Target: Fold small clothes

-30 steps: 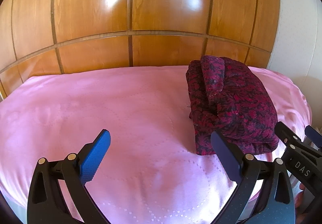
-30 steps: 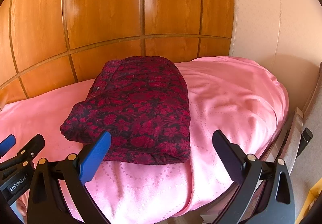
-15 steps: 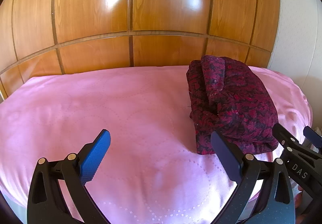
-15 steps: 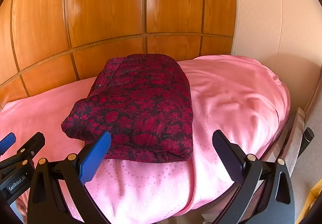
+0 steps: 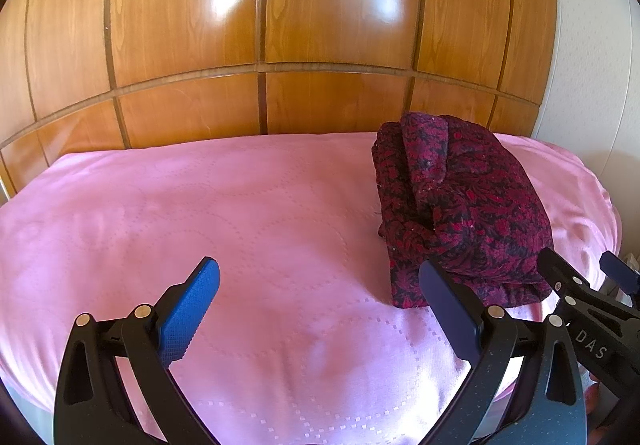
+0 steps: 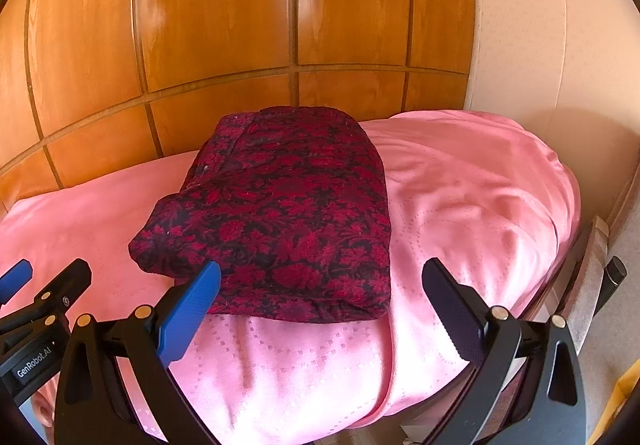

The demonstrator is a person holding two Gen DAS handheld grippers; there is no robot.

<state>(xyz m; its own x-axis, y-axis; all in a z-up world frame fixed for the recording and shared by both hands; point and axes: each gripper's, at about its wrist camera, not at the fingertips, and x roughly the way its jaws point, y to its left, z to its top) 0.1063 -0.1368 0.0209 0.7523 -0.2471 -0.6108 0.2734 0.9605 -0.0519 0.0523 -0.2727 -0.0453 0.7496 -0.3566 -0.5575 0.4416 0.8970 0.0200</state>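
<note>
A folded dark red and black floral garment (image 5: 460,205) lies as a thick bundle on the right part of a pink bedspread (image 5: 240,225). It also shows in the right wrist view (image 6: 288,213). My left gripper (image 5: 320,309) is open and empty, hovering over the bedspread just left of the garment's near edge. My right gripper (image 6: 320,309) is open and empty, just in front of the garment's near edge. The right gripper also shows at the right edge of the left wrist view (image 5: 580,277). The left gripper shows at the left edge of the right wrist view (image 6: 44,281).
A glossy wooden panelled headboard (image 5: 280,45) stands behind the bed. A pale wall (image 6: 540,45) is to the right. The bedspread drops over the bed's right edge (image 6: 560,225), with floor and a dark object (image 6: 612,277) beyond.
Both grippers have drifted very slightly; the garment sits a little lower in the right wrist view. Nothing was gripped or released.
</note>
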